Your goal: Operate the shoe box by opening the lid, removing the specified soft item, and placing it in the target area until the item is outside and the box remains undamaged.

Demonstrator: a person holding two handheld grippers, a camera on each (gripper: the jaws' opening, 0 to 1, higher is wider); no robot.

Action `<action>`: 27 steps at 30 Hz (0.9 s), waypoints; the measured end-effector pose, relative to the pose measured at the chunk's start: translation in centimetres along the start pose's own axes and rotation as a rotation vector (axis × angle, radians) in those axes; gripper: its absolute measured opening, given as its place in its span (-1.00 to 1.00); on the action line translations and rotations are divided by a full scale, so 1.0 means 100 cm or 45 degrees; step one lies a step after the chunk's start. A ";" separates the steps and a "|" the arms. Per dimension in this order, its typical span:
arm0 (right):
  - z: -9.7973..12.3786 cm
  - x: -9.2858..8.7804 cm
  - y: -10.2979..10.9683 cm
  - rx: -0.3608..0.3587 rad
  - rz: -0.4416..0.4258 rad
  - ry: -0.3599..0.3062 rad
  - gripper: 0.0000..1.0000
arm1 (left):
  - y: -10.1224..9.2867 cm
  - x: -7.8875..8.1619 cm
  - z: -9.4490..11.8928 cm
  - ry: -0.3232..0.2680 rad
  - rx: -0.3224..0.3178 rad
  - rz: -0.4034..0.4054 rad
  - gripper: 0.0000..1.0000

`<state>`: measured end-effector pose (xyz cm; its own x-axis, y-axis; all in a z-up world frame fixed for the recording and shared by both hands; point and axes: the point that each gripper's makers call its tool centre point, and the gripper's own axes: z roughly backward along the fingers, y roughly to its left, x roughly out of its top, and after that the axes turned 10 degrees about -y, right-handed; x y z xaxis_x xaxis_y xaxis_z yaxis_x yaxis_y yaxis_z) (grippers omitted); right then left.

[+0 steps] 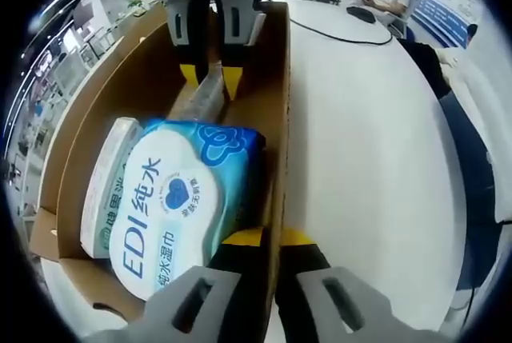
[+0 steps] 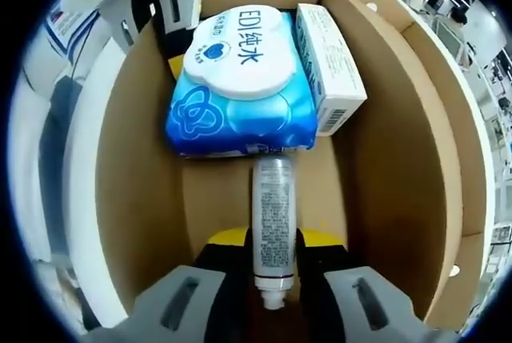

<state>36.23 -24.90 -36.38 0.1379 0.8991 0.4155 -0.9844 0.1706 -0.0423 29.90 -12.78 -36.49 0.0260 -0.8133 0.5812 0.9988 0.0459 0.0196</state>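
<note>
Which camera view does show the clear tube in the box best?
The right gripper view: the clear tube lies lengthwise between that hand-held gripper's jaws, label and cap showing, below the blue wipes pack. The left gripper view shows the tube only partly, small and slanted, behind the wipes pack.
</note>
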 end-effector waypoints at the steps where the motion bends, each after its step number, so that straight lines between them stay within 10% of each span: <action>1: 0.000 0.000 0.000 0.004 -0.004 0.000 -0.60 | 0.000 0.000 0.000 0.000 -0.002 -0.001 -0.97; 27: -0.005 -0.003 0.000 0.005 -0.001 -0.022 -0.61 | -0.001 0.000 0.000 0.011 -0.006 -0.011 -0.97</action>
<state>36.25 -25.01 -36.93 0.1368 0.8917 0.4314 -0.9847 0.1697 -0.0384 29.82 -12.79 -36.53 0.0176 -0.8186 0.5741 0.9991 0.0359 0.0205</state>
